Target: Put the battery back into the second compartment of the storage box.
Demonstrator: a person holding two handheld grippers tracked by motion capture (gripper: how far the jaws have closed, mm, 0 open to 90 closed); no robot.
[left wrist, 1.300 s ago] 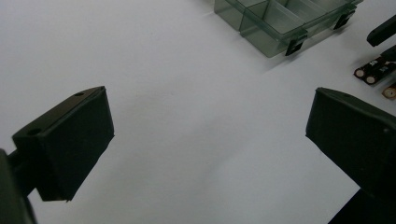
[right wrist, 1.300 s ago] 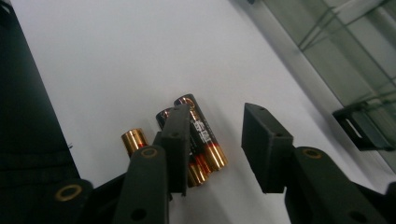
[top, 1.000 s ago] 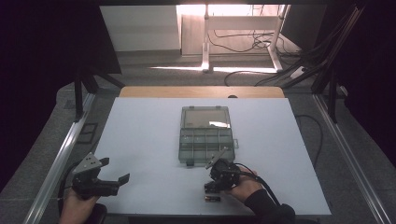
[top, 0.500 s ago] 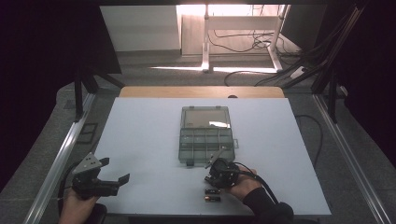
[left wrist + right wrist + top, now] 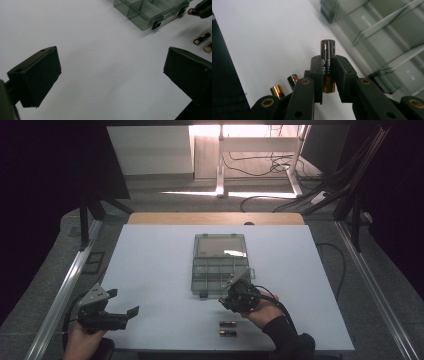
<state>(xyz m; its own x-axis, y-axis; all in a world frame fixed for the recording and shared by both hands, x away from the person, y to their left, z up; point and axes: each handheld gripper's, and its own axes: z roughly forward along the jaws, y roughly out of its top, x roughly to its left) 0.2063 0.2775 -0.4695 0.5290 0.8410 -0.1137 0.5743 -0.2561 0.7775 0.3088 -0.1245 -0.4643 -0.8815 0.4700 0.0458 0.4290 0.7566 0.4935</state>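
The right tongs (image 5: pixel 328 72) are clenched on a black and copper battery (image 5: pixel 327 58), which stands up between the two jaws. The right hand (image 5: pixel 262 309) holds them low over the white desk (image 5: pixel 160 270), at the near corner of the clear compartment box (image 5: pixel 217 270). Two more batteries (image 5: pixel 227 328) lie on the desk just beside this hand. The left tongs (image 5: pixel 116 312) are released, jaws wide apart, held by the left hand (image 5: pixel 82 340) at the near left edge, well apart from the box.

Dim room, bright backlight, blurred organizer box (image 5: pixel 387 37) close-up.
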